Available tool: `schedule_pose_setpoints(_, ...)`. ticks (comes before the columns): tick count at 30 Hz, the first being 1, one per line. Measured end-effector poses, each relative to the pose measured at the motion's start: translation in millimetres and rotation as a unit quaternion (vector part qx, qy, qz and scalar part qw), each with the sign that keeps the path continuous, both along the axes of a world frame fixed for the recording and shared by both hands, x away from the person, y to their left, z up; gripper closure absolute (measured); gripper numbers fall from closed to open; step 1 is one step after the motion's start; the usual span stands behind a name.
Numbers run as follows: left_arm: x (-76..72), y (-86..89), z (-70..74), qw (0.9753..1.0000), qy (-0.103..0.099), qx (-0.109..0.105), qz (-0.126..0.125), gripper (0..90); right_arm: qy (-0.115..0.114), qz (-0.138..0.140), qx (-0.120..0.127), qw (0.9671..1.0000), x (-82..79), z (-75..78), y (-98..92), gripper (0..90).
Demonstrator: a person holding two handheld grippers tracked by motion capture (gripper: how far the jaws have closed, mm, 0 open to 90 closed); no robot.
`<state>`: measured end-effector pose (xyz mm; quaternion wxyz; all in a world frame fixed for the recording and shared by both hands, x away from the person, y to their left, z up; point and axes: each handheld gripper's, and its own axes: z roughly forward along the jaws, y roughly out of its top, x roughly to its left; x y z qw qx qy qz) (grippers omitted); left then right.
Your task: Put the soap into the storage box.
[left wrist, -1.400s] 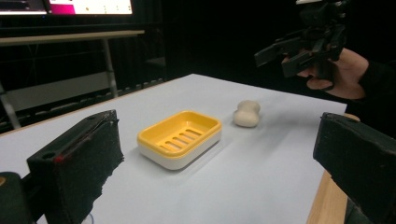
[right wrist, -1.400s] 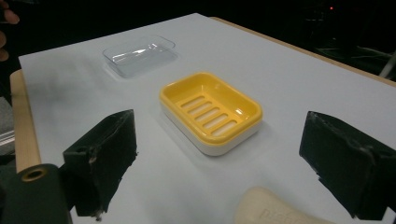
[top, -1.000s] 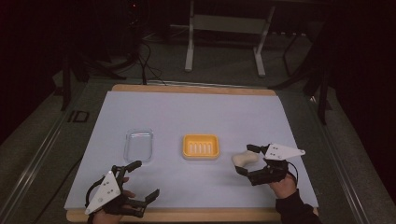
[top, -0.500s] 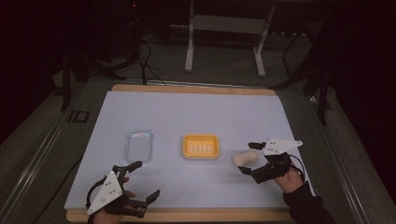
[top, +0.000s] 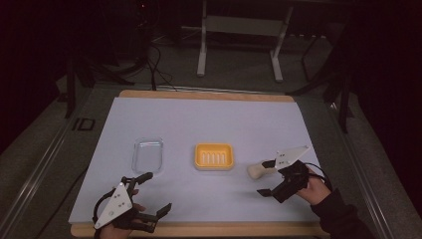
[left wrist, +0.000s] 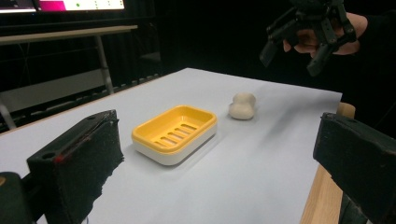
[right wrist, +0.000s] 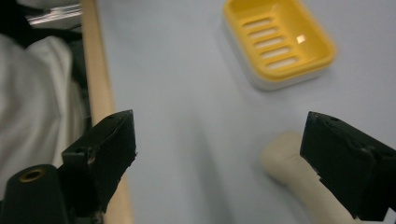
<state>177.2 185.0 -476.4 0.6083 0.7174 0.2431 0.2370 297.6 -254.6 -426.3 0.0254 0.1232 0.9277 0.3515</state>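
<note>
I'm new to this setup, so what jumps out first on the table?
The bright yellow slotted plastic soap dish sits mid-table on the pale sheet. To its right lies a cream peanut-shaped soap bar, with the right hand-held gripper open beside it. Left of the dish rests a clear plastic tray.

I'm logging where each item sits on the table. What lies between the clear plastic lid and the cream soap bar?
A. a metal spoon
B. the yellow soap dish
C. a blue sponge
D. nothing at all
B: in the high view the yellow soap dish sits on the table between the clear plastic lid on its left and the cream soap bar on its right.
</note>
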Motion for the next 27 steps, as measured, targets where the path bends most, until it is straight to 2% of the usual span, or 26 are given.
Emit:
schedule_pose_setpoints(8, 0.0, -0.2, -0.1, 1.0, 0.001, -0.001, -0.001, 1.2, 0.017, 0.023, -0.05, 0.9984, 0.2, -3.5, 7.8, 10.3)
schedule_pose_setpoints(10, 0.1, -0.4, -0.2, 1.0, 0.002, 0.0, 0.0, 1.2, 0.028, 0.027, -0.061, 0.9974, 2.0, -5.2, 8.9, 10.3)
schedule_pose_setpoints(14, 0.0, -0.1, -0.1, 1.0, 0.002, -0.001, -0.001, 1.2, 0.034, 0.037, -0.091, 0.9946, 4.0, -10.3, 12.2, 10.3)
schedule_pose_setpoints(19, 0.1, -0.6, -0.2, 1.0, 0.001, 0.0, 0.0, 1.2, 0.047, 0.05, -0.131, 0.989, 6.0, -11.8, 15.6, 11.2)
schedule_pose_setpoints(20, 0.0, -0.6, -0.3, 1.0, 0.001, 0.0, -0.001, 1.2, 0.047, 0.05, -0.131, 0.989, 6.0, -11.8, 15.6, 11.2)
schedule_pose_setpoints(21, 0.0, -0.5, -0.2, 1.0, 0.002, 0.0, 0.0, 1.2, 0.055, 0.052, -0.15, 0.9857, 7.6, -12.7, 17.0, 11.2)
schedule_pose_setpoints(22, 0.0, -0.5, -0.2, 1.0, 0.002, 0.0, 0.0, 1.2, 0.055, 0.052, -0.15, 0.9857, 7.6, -12.7, 17.0, 11.2)
schedule_pose_setpoints(27, -0.3, -0.4, -0.1, 1.0, 0.0, 0.001, -0.001, 1.2, 0.069, 0.057, -0.182, 0.9792, 9.7, -14.7, 21.8, 11.2)
